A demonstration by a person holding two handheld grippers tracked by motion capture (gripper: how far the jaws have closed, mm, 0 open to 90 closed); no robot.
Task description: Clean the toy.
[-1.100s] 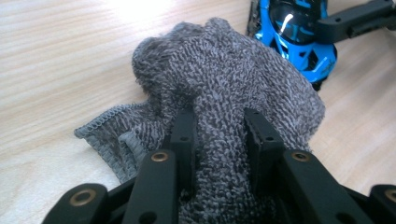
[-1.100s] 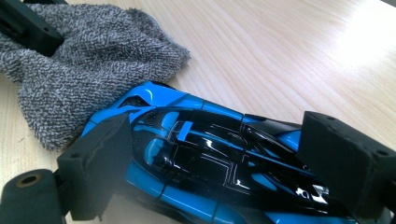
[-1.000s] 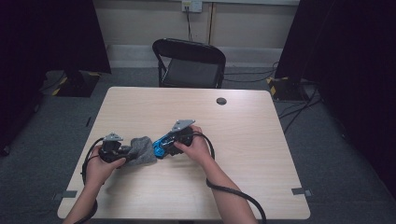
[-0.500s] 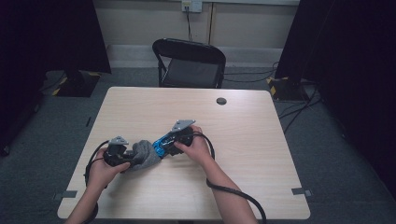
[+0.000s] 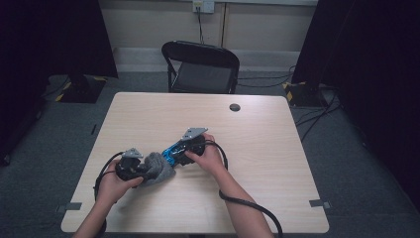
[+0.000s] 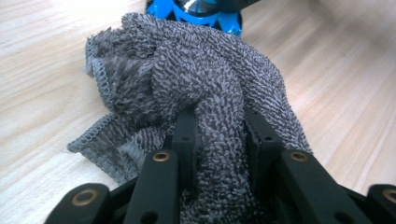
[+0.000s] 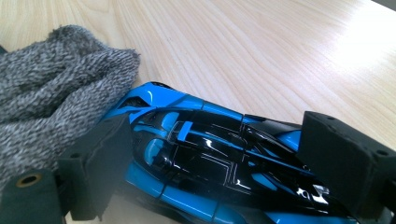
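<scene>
Pale wooden table (image 5: 277, 163), square, set on a grey carpeted floor (image 5: 44, 163). Beyond its far edge, a black folding chair (image 5: 200, 67) against a light wall, dark curtains at either side. Near the table's far edge, a small dark round disc (image 5: 235, 107), well apart from everything else.

Two forearms entering from the near edge, each hand wrapped round a hand-held gripper, with a black cable trailing from each.

Left of the table's middle, toward the near side: a grey towel (image 5: 157, 167), bunched into a loose heap, stitched hem showing at its lower edge in the left gripper view (image 6: 93, 135). Left hand-held gripper (image 5: 141, 171) clamped on a thick fold of that towel, the two black jaws drawn close with the terry pile squeezed between them (image 6: 219, 154).

Just beside the towel, touching it: a blue and black toy car (image 5: 173, 152), glossy, lying on the table with one end pressed against the cloth (image 7: 201, 154). Right hand-held gripper (image 5: 174, 154), grey three-cornered plate on top, clamped across the car's body, one black jaw on each flank (image 7: 224, 163). Blue end of the car peeking over the top of the towel in the left gripper view (image 6: 196, 11).
</scene>
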